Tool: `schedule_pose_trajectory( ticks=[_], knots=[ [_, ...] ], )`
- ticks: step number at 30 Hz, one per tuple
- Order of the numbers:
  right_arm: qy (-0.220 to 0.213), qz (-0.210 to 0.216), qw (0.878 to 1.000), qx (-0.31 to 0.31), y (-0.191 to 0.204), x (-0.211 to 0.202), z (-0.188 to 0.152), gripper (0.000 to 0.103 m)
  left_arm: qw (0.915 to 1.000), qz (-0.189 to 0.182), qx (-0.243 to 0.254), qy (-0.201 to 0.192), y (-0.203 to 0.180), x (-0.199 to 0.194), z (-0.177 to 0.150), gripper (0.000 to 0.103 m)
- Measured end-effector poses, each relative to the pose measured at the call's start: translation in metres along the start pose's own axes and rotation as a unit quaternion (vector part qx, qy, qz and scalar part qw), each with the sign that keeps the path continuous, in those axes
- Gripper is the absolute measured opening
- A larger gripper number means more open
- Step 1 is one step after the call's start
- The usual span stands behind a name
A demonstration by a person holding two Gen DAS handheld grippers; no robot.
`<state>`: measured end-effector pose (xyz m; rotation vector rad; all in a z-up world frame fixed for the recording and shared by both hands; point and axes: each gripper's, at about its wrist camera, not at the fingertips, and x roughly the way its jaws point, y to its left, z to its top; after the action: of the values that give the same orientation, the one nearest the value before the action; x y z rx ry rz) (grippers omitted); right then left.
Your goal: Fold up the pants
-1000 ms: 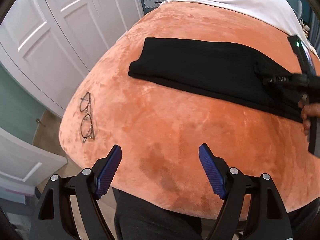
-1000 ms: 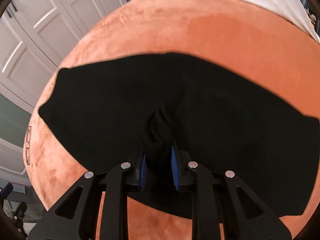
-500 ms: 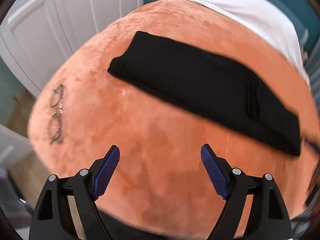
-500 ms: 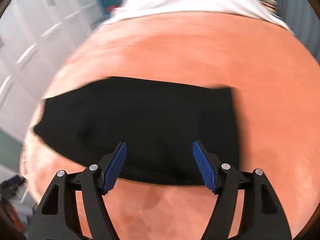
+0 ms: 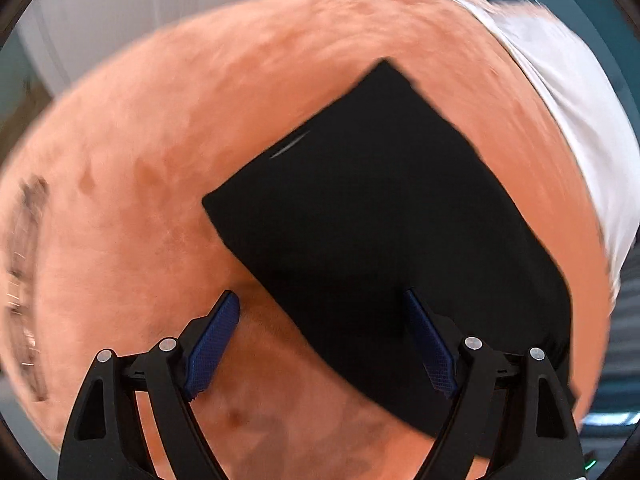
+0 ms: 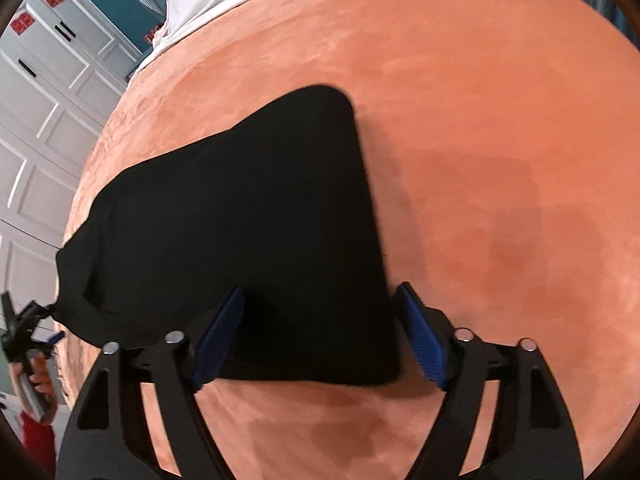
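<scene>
An orange plush blanket covered the bed and filled both views, with a white sheet at its far edge, beyond the fingers. The black pants lay flat on the blanket, folded into a long band. In the right wrist view the band's near right corner sat between the right gripper fingers, which stood wide apart and held nothing. In the left wrist view the pants stretched ahead of the left gripper, its right finger over the cloth, its left finger over bare blanket; these fingers were also spread and empty. Far left, a blurred dark object lay on the blanket.
</scene>
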<state>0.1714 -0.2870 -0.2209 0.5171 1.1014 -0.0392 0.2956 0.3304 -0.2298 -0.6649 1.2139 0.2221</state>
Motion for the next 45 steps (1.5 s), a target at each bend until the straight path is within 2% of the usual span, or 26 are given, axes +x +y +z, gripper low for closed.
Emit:
schedule_pose_trajectory(
  ticks=[2, 4, 5, 6, 7, 8, 9, 12, 17, 20, 23, 27, 29, 30, 32, 35, 36, 37, 38, 40, 41, 43, 45],
  knots=[
    [-0.005, 0.002, 1.000, 0.010, 0.001, 0.003, 0.001, 0.082, 0.9993, -0.023, -0.023, -0.019, 0.005, -0.001, 0.004, 0.083],
    [-0.013, 0.007, 1.000, 0.023, 0.002, 0.004, 0.001, 0.080, 0.9990, -0.026, -0.028, -0.024, 0.003, 0.000, 0.006, 0.079],
    [-0.016, 0.009, 0.999, 0.031, 0.001, 0.005, 0.002, 0.069, 0.9990, -0.022, -0.027, -0.029, 0.002, -0.001, 0.006, 0.062],
    [-0.016, 0.013, 0.999, 0.045, -0.002, 0.005, 0.004, 0.058, 0.9989, -0.031, -0.021, -0.028, 0.000, -0.003, 0.006, 0.040],
    [-0.015, 0.019, 0.998, 0.059, -0.005, 0.006, 0.006, 0.050, 0.9987, -0.040, -0.021, -0.023, 0.000, -0.004, 0.003, 0.031],
    [-0.011, 0.033, 0.997, 0.074, -0.010, 0.005, 0.008, 0.030, 0.9983, -0.048, -0.024, -0.021, 0.000, -0.009, 0.001, 0.019],
    [-0.005, 0.046, 0.995, 0.088, -0.013, 0.002, 0.010, 0.025, 0.9979, -0.056, -0.025, -0.023, -0.001, -0.014, 0.000, 0.015],
    [-0.009, 0.058, 0.995, 0.079, -0.007, -0.019, 0.011, 0.019, 0.9978, -0.059, -0.001, -0.031, -0.011, -0.041, -0.005, 0.012],
    [-0.016, 0.077, 0.996, 0.051, -0.004, -0.075, 0.013, 0.017, 0.9959, -0.078, 0.039, -0.025, -0.023, -0.090, -0.022, 0.011],
    [-0.022, 0.053, 0.998, 0.033, -0.015, -0.113, 0.000, 0.017, 0.9948, -0.081, 0.062, -0.001, -0.022, -0.107, -0.047, 0.011],
    [-0.009, 0.028, 0.998, 0.050, -0.059, -0.142, -0.029, 0.017, 0.9926, -0.069, 0.092, 0.039, -0.020, -0.105, -0.088, 0.011],
    [0.015, -0.007, 0.997, 0.077, -0.114, -0.149, -0.068, 0.017, 0.9903, -0.044, 0.104, 0.082, -0.005, -0.081, -0.144, 0.013],
    [0.032, -0.002, 0.995, 0.093, -0.140, -0.133, -0.085, 0.020, 0.9915, -0.013, 0.109, 0.071, 0.001, -0.070, -0.158, 0.017],
    [0.043, -0.001, 0.995, 0.095, -0.149, -0.120, -0.092, 0.027, 0.9920, -0.001, 0.113, 0.057, 0.002, -0.070, -0.163, 0.020],
    [0.020, -0.020, 0.996, 0.081, -0.149, -0.122, -0.095, 0.037, 0.9915, 0.015, 0.123, 0.039, -0.002, -0.080, -0.165, 0.020],
    [-0.041, -0.132, 0.990, 0.027, -0.119, -0.158, -0.092, 0.039, 0.9835, 0.052, 0.173, -0.014, -0.016, -0.110, -0.172, 0.022],
    [-0.073, -0.167, 0.983, -0.014, -0.098, -0.173, -0.090, 0.039, 0.9765, 0.078, 0.198, -0.035, -0.022, -0.121, -0.177, 0.027],
    [-0.093, -0.175, 0.979, -0.044, -0.081, -0.181, -0.089, 0.040, 0.9692, 0.103, 0.217, -0.056, -0.026, -0.130, -0.180, 0.027],
    [-0.107, -0.167, 0.977, -0.074, -0.062, -0.187, -0.090, 0.043, 0.9575, 0.133, 0.242, -0.083, -0.033, -0.140, -0.186, 0.031],
    [-0.111, -0.124, 0.977, -0.136, -0.018, -0.186, -0.097, 0.055, 0.9440, 0.152, 0.271, -0.111, -0.043, -0.153, -0.196, 0.043],
    [-0.100, -0.099, 0.974, -0.176, 0.014, -0.175, -0.106, 0.068, 0.9414, 0.151, 0.278, -0.118, -0.046, -0.158, -0.199, 0.052],
    [-0.086, -0.078, 0.963, -0.242, 0.057, -0.153, -0.125, 0.070, 0.9416, 0.131, 0.285, -0.123, -0.054, -0.171, -0.212, 0.061],
    [-0.069, -0.080, 0.945, -0.310, 0.097, -0.123, -0.148, 0.069, 0.9426, 0.112, 0.292, -0.116, -0.064, -0.176, -0.221, 0.064]
  ],
)
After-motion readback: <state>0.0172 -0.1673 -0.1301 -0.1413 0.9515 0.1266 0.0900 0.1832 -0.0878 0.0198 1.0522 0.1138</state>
